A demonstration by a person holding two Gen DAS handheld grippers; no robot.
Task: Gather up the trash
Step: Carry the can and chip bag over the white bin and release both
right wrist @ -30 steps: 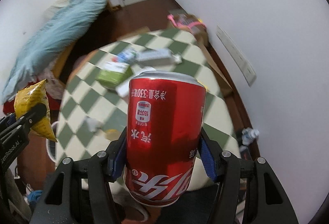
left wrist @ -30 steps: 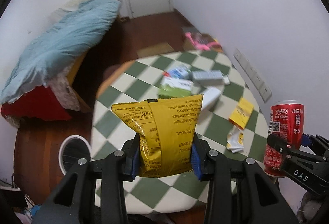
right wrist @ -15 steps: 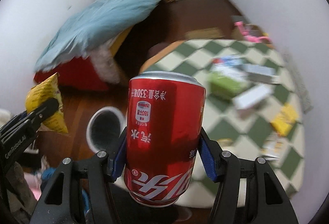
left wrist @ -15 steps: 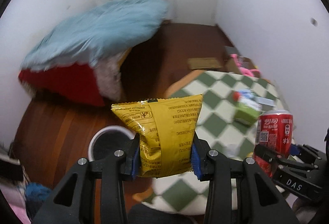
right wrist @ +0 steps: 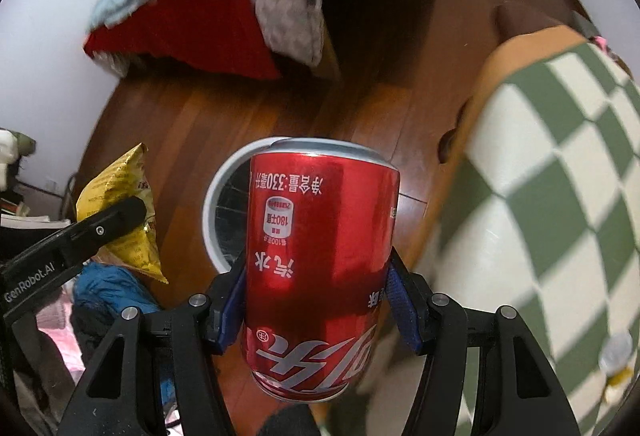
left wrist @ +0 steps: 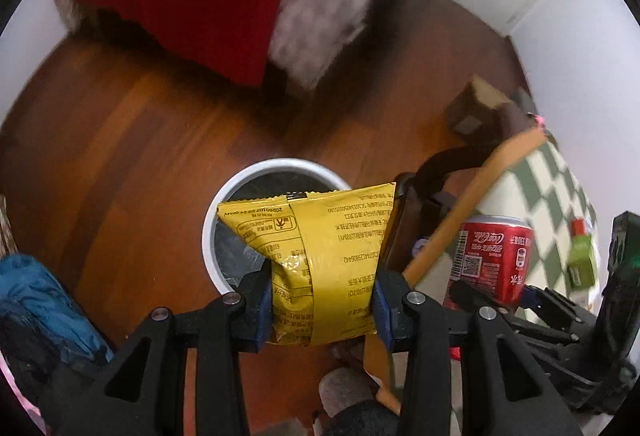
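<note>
My left gripper [left wrist: 322,310] is shut on a yellow snack bag [left wrist: 320,260], held upright in front of a white round bin [left wrist: 240,192] with a dark liner on the wooden floor. My right gripper [right wrist: 316,310] is shut on a red soda can [right wrist: 320,260], which hides much of the same bin [right wrist: 218,196]. In the right wrist view the snack bag [right wrist: 120,212] and a left finger show at the left. The can [left wrist: 496,256] appears at the right of the left wrist view.
A table with a green and white checked cloth [right wrist: 552,196] stands right of the bin, with a green box [left wrist: 580,260] on it. A bed with red and light blue bedding [left wrist: 192,4] lies behind. Blue clothing [left wrist: 44,308] lies on the floor at left.
Both grippers have swung left, away from the table and toward the floor. The bin has come to the centre of both views, larger and closer. Both grips are unchanged.
</note>
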